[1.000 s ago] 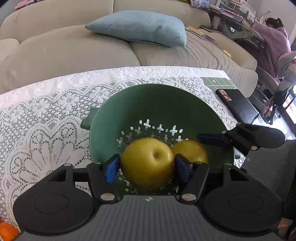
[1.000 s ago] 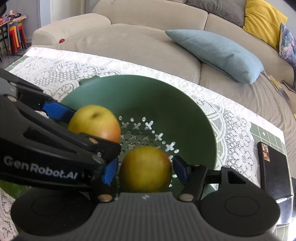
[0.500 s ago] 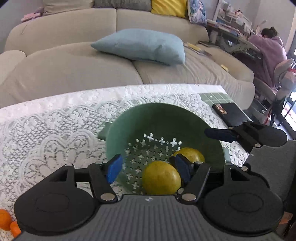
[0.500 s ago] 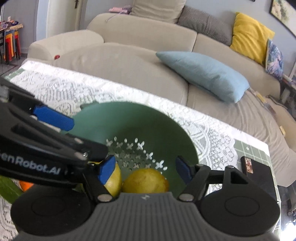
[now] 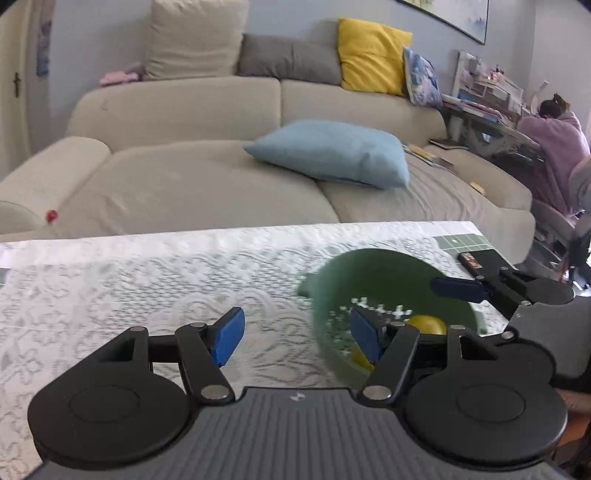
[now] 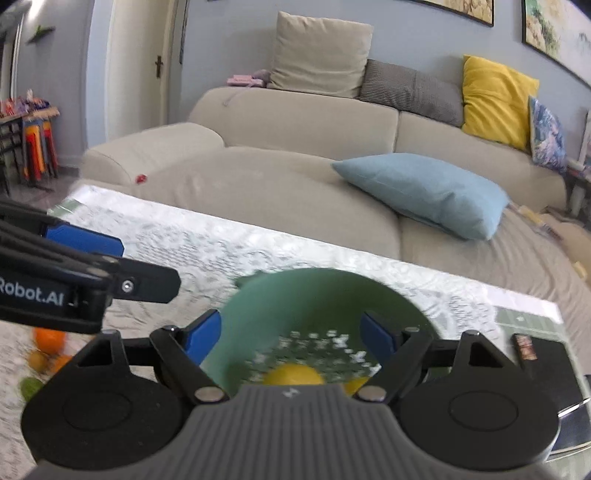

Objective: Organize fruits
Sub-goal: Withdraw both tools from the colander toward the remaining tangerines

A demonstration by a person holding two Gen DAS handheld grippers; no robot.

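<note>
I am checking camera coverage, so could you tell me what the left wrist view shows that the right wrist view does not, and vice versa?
Only the left wrist view shows a person in a pink top at a desk. Only the right wrist view shows loose orange and green fruits on the lace cloth. Both show the green colander holding yellow fruits, both grippers empty, and the blue pillow.

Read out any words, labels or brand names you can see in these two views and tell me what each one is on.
"Robot.AI": white letters on the side of the left gripper, cut off at the picture's left edge in the right wrist view.
Small label on the black box: too blurred to read.
Framed pictures on the wall: no readable text.
</note>
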